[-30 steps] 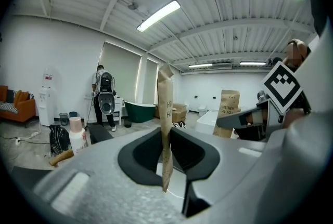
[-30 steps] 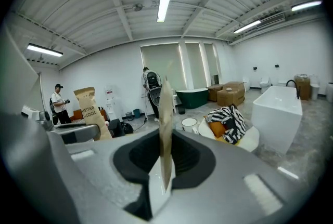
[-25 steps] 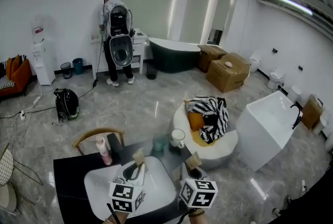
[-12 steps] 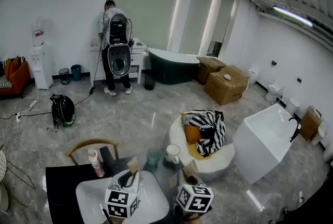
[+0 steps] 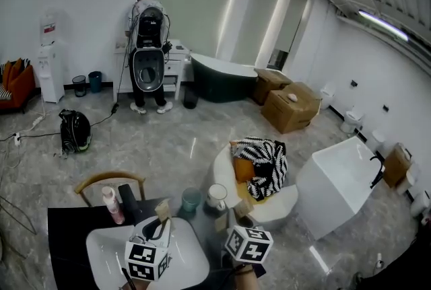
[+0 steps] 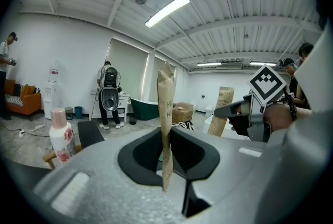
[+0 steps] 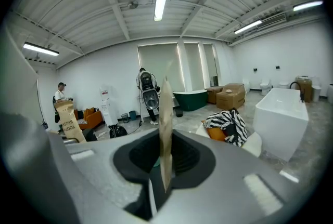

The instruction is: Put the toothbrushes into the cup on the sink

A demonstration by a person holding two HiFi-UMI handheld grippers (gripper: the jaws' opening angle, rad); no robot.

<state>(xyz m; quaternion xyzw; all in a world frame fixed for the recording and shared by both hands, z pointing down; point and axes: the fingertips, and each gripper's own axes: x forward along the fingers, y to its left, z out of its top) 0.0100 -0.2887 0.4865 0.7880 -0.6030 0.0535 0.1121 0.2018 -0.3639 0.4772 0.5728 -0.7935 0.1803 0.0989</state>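
Note:
Each gripper is shut on a flat brown paper toothbrush pack held upright. In the head view my left gripper (image 5: 159, 223) holds its pack (image 5: 162, 210) over the back rim of the white sink (image 5: 101, 248). My right gripper (image 5: 241, 216) holds the other pack (image 5: 244, 204) just right of it. A teal cup (image 5: 190, 200) and a white mug (image 5: 216, 196) stand on the dark counter beyond both packs. In the left gripper view the pack (image 6: 166, 124) stands edge-on in the gripper (image 6: 166, 166). The right gripper view shows its pack (image 7: 165, 129) pinched in the gripper (image 7: 164, 166).
A pink bottle (image 5: 111, 204) and a dark holder (image 5: 126, 196) stand at the sink's back left, with a wooden chair (image 5: 108, 181) behind. A person (image 5: 147, 46) stands at a far cabinet. A white tub (image 5: 343, 177) and a round seat with striped cloth (image 5: 259, 164) lie to the right.
The head view has swung, so the sink, cups and both grippers sit lower and further left in frame. Both grippers still hold their packs in the same way.

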